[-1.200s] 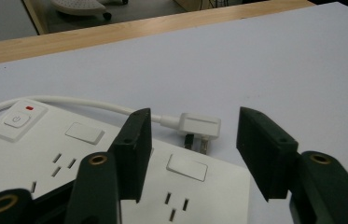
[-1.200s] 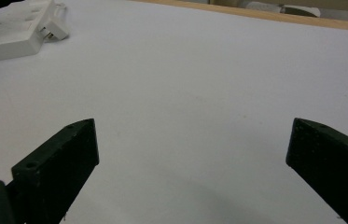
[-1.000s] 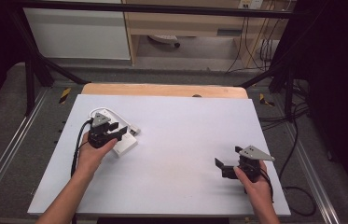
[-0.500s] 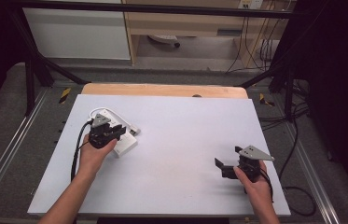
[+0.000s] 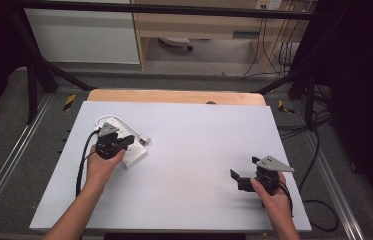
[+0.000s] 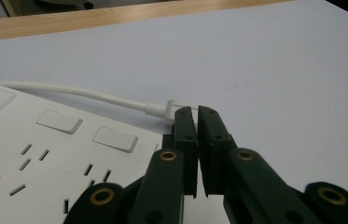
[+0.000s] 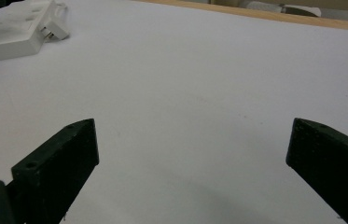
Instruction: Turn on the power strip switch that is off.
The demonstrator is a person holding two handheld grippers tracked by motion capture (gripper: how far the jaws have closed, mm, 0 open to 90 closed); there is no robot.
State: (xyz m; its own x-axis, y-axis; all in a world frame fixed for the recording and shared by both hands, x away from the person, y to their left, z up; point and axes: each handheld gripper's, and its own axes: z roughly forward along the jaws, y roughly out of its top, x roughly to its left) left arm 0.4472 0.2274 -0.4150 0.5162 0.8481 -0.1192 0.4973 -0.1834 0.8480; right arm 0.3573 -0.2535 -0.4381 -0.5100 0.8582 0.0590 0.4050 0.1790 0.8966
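A white power strip lies on the left half of the white table, its white cable looping behind it. My left gripper hovers over the strip's far end. In the left gripper view the strip shows switches and sockets, and the cable's plug end lies just beyond the left gripper. Its jaws have just been closing and now stand together, with nothing seen between them. My right gripper rests at the front right, open and empty; the strip lies far off.
A wooden strip borders the table's far edge. Black frame bars and cables stand around the table, with cabinets behind. Bare white tabletop stretches between the two hands.
The left gripper's jaws have drawn together over the power strip. Both hands have stayed where they were.
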